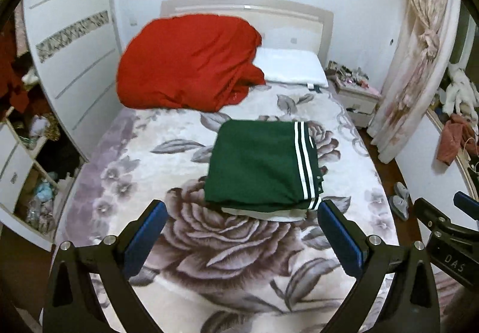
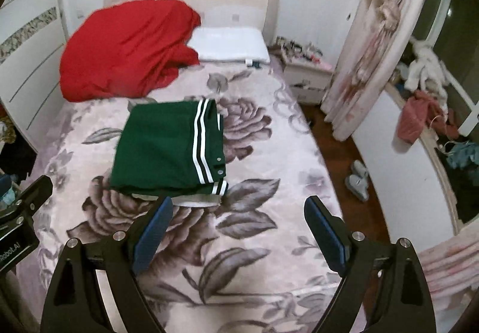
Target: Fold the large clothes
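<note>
A dark green garment with white stripes [image 1: 257, 165] lies folded into a neat rectangle in the middle of the bed; a white layer shows under its near edge. It also shows in the right wrist view [image 2: 161, 150]. My left gripper [image 1: 242, 213] is open and empty, held above the bed just short of the garment's near edge. My right gripper [image 2: 239, 210] is open and empty, also just short of that edge. The right gripper shows at the right edge of the left wrist view [image 1: 443, 213].
The bed [image 1: 239, 258] has a floral cover. A red quilt [image 1: 185, 63] and a white pillow [image 1: 290, 68] lie at the headboard. A wardrobe [image 1: 69, 42] stands left, a nightstand [image 1: 356, 93] and curtain [image 1: 419, 63] right. Slippers [image 2: 357, 180] lie on the floor.
</note>
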Demonstrator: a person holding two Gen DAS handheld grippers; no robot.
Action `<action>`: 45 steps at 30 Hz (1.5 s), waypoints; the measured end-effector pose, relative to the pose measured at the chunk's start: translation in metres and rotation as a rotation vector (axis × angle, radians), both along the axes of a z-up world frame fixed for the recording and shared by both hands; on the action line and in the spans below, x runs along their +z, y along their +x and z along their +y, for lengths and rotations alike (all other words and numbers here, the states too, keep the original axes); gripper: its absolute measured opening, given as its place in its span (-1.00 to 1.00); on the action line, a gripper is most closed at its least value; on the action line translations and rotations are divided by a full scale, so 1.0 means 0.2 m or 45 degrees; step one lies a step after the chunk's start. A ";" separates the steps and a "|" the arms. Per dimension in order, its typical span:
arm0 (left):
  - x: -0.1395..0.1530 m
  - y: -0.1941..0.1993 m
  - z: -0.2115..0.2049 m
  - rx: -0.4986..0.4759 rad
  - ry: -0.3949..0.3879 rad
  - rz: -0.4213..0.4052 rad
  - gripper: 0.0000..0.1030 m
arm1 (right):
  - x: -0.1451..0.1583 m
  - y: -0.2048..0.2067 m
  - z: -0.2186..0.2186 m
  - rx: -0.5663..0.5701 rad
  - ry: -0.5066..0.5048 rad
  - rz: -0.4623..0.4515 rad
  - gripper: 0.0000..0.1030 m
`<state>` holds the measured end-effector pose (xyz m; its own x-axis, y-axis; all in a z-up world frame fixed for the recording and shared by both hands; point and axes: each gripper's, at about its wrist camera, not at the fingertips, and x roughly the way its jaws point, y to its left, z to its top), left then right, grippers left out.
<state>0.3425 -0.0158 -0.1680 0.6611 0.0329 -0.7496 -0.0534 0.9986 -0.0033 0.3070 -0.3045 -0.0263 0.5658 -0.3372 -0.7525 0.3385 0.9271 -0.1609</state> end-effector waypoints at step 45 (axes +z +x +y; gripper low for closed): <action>0.62 -0.82 -0.12 0.081 0.078 -0.206 1.00 | 1.02 -1.18 0.22 0.126 0.000 -0.259 0.89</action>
<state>0.1783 -0.0400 -0.0449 0.7679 0.1208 -0.6291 -0.1199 0.9918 0.0442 0.0705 -0.2599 0.1772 0.7362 -0.2724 -0.6195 0.2710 0.9575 -0.0989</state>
